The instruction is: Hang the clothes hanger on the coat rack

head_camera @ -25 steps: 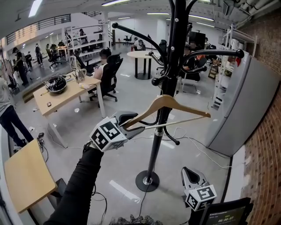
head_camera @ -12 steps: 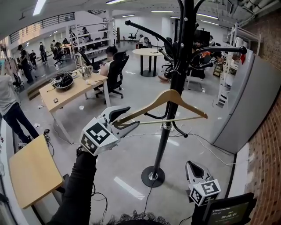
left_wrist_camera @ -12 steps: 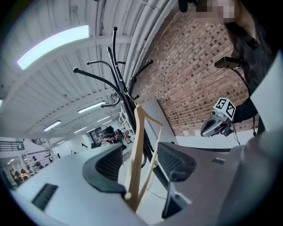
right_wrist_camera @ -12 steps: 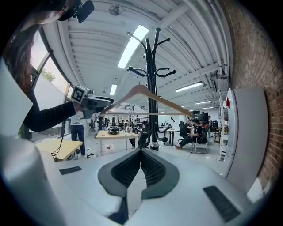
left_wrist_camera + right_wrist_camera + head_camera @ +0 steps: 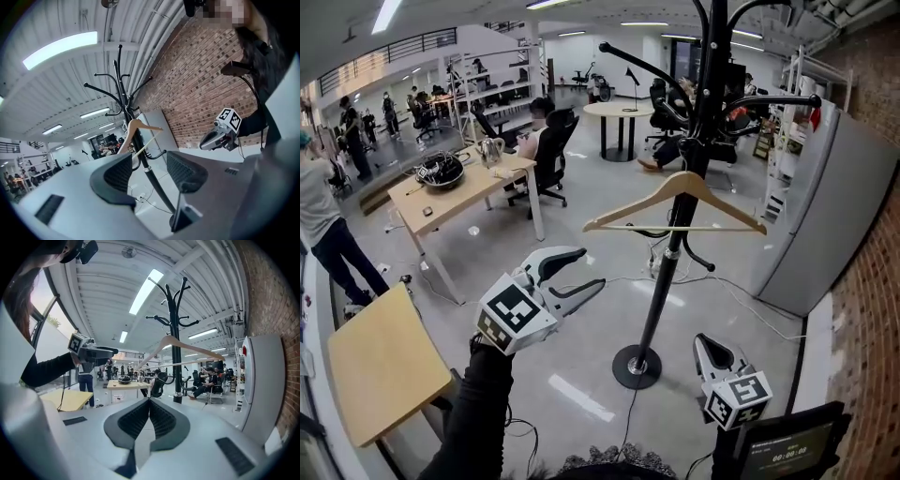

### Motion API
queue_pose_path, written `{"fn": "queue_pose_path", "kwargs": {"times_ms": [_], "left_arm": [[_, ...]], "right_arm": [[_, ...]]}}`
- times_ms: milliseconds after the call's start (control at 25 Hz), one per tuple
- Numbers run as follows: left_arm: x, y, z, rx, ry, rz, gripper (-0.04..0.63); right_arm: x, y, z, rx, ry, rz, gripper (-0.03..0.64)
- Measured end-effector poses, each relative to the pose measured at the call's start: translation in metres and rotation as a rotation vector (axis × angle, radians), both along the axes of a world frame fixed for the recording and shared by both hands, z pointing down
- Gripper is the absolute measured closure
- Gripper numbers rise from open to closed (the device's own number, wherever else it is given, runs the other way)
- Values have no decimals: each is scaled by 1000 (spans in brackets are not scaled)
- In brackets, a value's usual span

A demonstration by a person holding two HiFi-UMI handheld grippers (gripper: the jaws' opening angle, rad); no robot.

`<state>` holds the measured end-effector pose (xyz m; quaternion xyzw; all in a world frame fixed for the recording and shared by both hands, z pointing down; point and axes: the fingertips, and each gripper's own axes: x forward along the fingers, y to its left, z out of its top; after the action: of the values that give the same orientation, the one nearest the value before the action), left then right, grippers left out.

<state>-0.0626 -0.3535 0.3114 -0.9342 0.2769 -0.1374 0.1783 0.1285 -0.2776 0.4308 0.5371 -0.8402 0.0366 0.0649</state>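
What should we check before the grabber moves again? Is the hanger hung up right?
1. Left gripper free of the hanger: ok, jaws apart with nothing between them.
2. Hanger up off the floor, against the coat rack: ok.
3. Hanger level: ok in the head view.
4. Hanger hooked properly over an arm of the rack: cannot tell, the pole covers that spot.
5. Right gripper out of the way: ok, low down, jaws together and empty.

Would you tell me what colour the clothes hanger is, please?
The clothes hanger is pale natural wood, clearest in the head view.
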Motion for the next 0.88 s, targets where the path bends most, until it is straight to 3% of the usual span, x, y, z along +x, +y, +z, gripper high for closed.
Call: {"fn": "queue_pose_path", "kwargs": {"times_ms": [440, 600, 720, 880], "left_arm": [[0, 76, 48, -120, 80, 88, 487], [3, 96, 59, -180, 118, 112, 588], [5, 114, 66, -225, 144, 143, 588], [10, 134, 71, -216, 147, 98, 589]], "right_arm": [[-32, 60, -13, 11, 36, 41, 607], [-32, 72, -23, 18, 54, 54, 607], [-31, 80, -33, 39, 79, 66, 607], [-20, 92, -53, 97, 93, 111, 607]]}}
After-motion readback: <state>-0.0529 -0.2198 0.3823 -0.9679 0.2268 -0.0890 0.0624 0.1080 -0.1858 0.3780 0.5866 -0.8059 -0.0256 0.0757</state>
